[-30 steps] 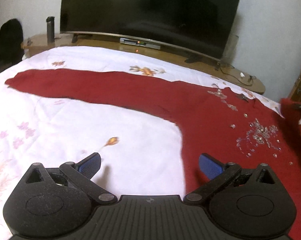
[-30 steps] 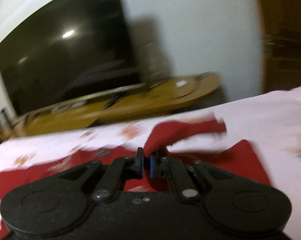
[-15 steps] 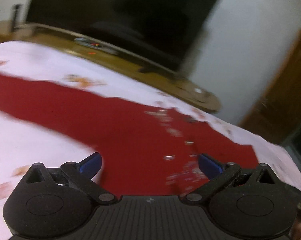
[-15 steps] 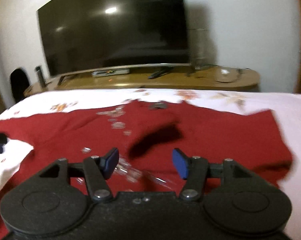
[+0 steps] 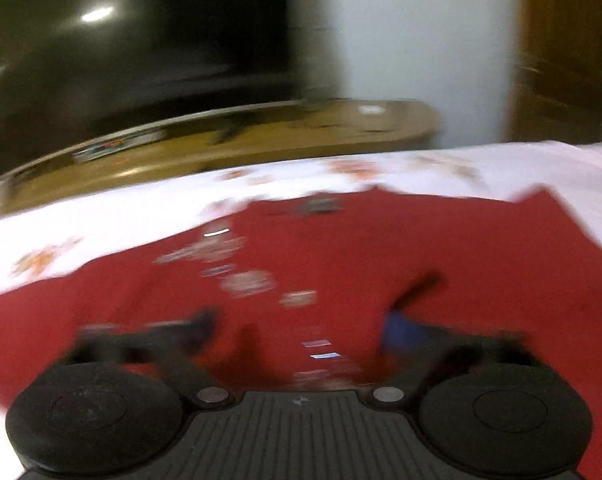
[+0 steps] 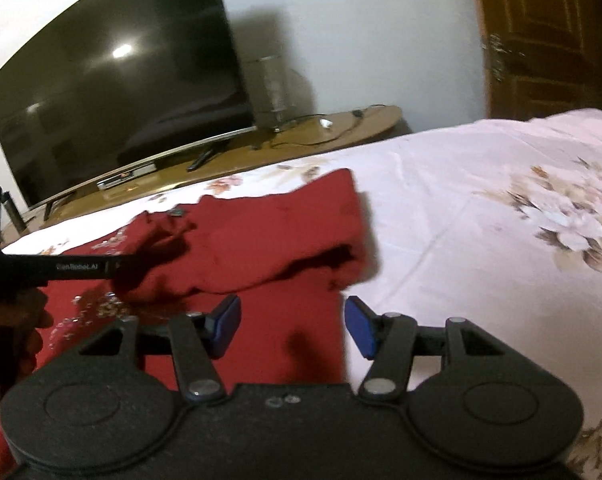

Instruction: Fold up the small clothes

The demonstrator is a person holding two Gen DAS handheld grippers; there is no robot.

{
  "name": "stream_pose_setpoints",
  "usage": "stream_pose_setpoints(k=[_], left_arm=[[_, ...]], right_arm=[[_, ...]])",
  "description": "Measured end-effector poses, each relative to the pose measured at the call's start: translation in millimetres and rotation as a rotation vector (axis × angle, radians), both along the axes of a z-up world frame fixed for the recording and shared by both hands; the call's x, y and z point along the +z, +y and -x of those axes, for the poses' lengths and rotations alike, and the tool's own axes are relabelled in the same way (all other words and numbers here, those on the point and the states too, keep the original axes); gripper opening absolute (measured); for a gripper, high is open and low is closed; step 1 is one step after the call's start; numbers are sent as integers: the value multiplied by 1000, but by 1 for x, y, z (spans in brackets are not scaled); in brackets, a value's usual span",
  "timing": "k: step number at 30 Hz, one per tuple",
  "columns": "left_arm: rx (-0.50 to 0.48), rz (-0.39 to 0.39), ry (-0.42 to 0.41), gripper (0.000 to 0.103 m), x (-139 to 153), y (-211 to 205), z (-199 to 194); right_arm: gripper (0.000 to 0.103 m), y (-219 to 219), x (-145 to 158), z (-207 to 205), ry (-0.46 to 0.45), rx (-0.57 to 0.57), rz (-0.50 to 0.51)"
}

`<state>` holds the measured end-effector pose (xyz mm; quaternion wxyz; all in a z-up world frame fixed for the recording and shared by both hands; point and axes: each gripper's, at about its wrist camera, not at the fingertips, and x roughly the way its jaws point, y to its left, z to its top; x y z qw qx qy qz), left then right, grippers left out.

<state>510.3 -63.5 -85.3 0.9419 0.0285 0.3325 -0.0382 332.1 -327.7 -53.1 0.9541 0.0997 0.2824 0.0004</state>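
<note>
One garment: a red top (image 6: 261, 240) is lying on the bedsheet (image 6: 461, 184), its sleeve folded over the body.
My right gripper (image 6: 291, 326): hovering empty, jaws spread wide, over the top's right edge.
My left gripper (image 5: 301, 324): hanging over the top's sequined front, jaws apart, gripping nothing.

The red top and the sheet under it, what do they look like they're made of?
Red top: looks like a soft, matte knit or jersey, since it slumps into rounded folds without shine; the small glinting bits on its front look like sewn-on sequins or beads. Sheet: probably thin woven cotton or a blend, smooth with fine creases and a printed flower pattern. Neither can be confirmed by sight alone.
</note>
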Motion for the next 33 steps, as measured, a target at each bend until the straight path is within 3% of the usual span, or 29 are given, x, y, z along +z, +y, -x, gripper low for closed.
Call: stream_pose_setpoints(k=[2, 3, 6, 11, 12, 13, 14, 16, 18, 23, 25, 26, 27, 29, 31, 32, 33], left_arm=[[88, 158, 20, 58, -4, 31, 4], [100, 201, 21, 58, -5, 39, 7], [42, 274, 55, 60, -12, 45, 7], [54, 330, 67, 65, -19, 44, 0], [52, 339, 59, 56, -20, 46, 2], [49, 348, 50, 38, -20, 48, 3], [57, 365, 56, 12, -19, 52, 4], [59, 428, 47, 12, -23, 63, -5], [50, 419, 45, 12, -20, 66, -4], [37, 433, 43, 12, -22, 73, -2], [40, 445, 48, 12, -24, 75, -2], [47, 452, 27, 12, -21, 77, 0], [51, 465, -4, 12, -16, 80, 3], [56, 475, -60, 12, -2, 88, 11], [60, 437, -91, 12, 5, 99, 18], [71, 403, -72, 12, 2, 104, 18], [86, 374, -33, 12, -5, 109, 15]], right_arm=[[57, -7, -2, 0, -1, -11, -4], [57, -10, -3, 0, -4, -15, -8], [57, -18, -7, -5, 3, -19, -13], [57, -21, -14, -25, 37, -16, -23], [57, -21, -15, -27, 39, -13, -19], [57, -21, -15, -30, 41, -10, -11], [56, -21, -17, -34, 45, -9, -2], [50, -24, -19, -43, 56, -15, -2], [42, -29, -21, -53, 66, -35, -11], [38, -39, -28, -70, 86, -76, -61], [25, -43, -32, -73, 88, -72, -88], [9, -44, -34, -75, 93, -62, -98], [6, -44, -36, -77, 98, -63, -92], [6, -41, -28, -72, 50, -60, -67], [15, -34, -18, -66, 4, -15, -52], [32, -29, -17, -65, 1, 9, -27], [56, -22, -19, -66, 13, 40, 8]])
